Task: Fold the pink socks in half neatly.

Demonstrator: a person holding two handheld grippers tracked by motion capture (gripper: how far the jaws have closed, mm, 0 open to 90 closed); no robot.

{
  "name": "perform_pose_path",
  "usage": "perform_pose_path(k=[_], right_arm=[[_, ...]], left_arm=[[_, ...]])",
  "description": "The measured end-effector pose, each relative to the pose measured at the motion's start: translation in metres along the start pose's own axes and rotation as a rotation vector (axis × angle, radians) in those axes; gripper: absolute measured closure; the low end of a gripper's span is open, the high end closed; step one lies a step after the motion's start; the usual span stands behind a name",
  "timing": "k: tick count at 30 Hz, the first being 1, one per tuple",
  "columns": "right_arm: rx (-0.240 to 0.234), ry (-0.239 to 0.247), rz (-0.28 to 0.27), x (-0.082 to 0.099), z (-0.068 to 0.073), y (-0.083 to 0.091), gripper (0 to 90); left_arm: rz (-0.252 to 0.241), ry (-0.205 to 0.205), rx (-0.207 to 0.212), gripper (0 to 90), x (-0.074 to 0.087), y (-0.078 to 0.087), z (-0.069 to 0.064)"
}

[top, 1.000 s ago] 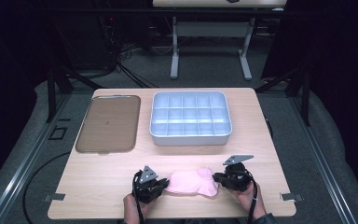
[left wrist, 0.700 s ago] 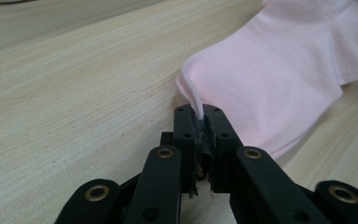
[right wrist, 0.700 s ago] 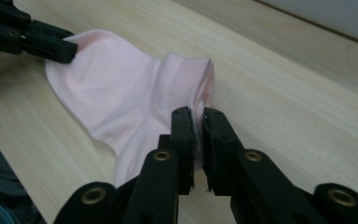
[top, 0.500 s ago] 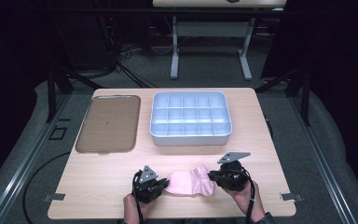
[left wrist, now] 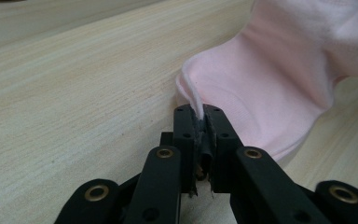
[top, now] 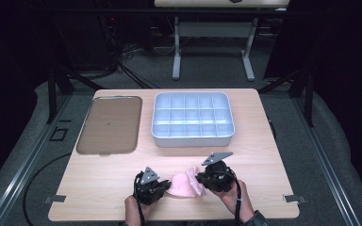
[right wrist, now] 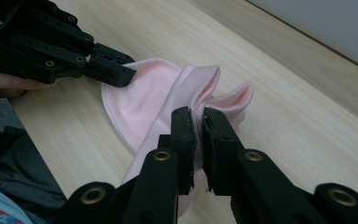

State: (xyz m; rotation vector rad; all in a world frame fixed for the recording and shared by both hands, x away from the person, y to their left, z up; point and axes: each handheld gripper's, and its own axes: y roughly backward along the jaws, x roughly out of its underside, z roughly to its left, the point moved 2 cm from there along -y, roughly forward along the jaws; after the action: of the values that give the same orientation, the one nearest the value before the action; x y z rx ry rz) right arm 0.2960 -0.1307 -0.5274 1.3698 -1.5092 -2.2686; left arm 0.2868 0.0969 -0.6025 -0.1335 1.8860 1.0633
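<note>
The left gripper is clenched on a thin edge of the pink cloth; its own view shows the hem standing up between the two black jaws, pinched tight, with the rest of the fabric lying on the pale wooden table beyond. The right gripper likewise grasps the cloth, its jaws closed on a raised fold, and from that view the fabric is seen doubled over into loops, a detail the camera above does not resolve. That same view catches the left gripper across the cloth, biting the opposite edge, with part of a hand behind it.

From the high view, the left gripper and right gripper sit close together near the table's front edge, the cloth bunched between them, the right end seemingly lifted a little, though the picture is too small to be sure. Farther back stand a grey compartment tray at the centre and a flat brown tray to its left, both well apart from the cloth.
</note>
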Motion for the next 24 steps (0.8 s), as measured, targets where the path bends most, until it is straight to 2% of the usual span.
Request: perform_pose_path(k=[5, 12, 19, 24], right_arm=[[-0.003, 0.027, 0.014, -0.006, 0.008, -0.012, 83.0], [-0.02, 0.021, 0.012, -0.012, 0.016, -0.029, 83.0], [-0.012, 0.067, 0.024, -0.018, 0.026, -0.042, 83.0], [-0.029, 0.082, 0.026, -0.021, 0.031, -0.052, 82.2]], left_arm=[[0.001, 0.003, 0.001, 84.1, 0.0, 0.0, 0.0], [0.003, 0.017, 0.014, 84.1, 0.0, 0.0, 0.002], [0.001, 0.03, 0.027, 84.0, 0.0, 0.0, 0.003], [0.001, 0.03, 0.027, 83.9, 0.0, 0.0, 0.003]])
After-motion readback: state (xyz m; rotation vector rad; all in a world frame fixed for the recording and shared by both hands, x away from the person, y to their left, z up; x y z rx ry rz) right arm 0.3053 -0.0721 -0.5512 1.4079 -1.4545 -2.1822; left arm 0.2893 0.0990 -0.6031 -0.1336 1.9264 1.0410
